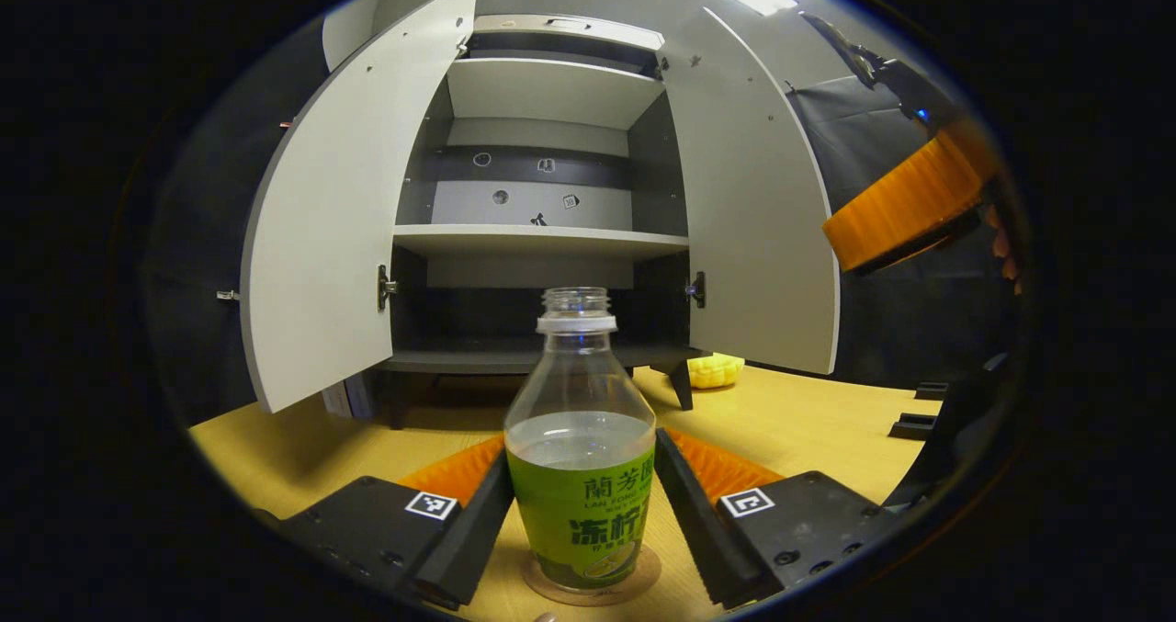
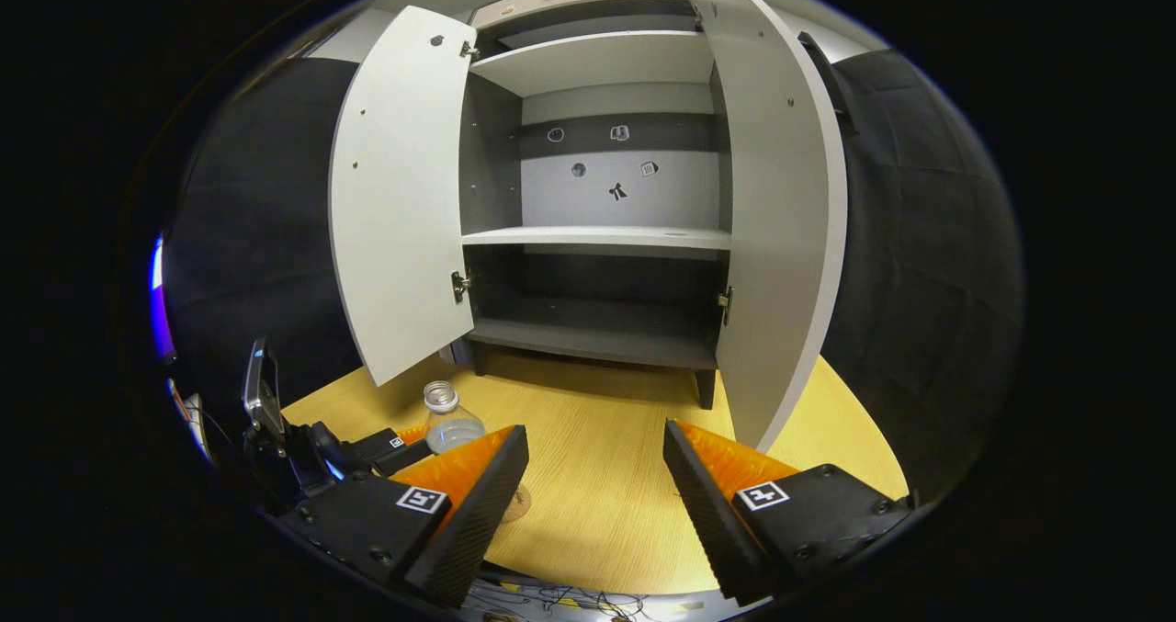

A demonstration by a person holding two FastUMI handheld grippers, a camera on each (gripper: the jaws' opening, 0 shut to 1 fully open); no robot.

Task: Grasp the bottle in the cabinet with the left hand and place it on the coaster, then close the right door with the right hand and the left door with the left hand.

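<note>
A clear, uncapped bottle (image 1: 579,457) with a green label, part full, stands upright on a round brown coaster (image 1: 634,578) on the wooden table. My left gripper (image 1: 583,447) is open, one finger on each side of the bottle and close to it. A strip of table shows between each finger and the bottle's base. The grey cabinet has its left door (image 1: 322,236) and right door (image 1: 763,218) swung open. My right gripper (image 2: 595,431) is open and holds nothing, facing the cabinet with the right door (image 2: 781,218) just ahead on its right. The bottle (image 2: 447,420) stands low at the left.
The cabinet shelves (image 2: 597,236) are bare. A yellow corn-like object (image 1: 717,369) lies on the table behind the right door's lower edge. Small black blocks (image 1: 919,420) sit at the table's right. Open wooden table (image 2: 597,475) lies before the cabinet.
</note>
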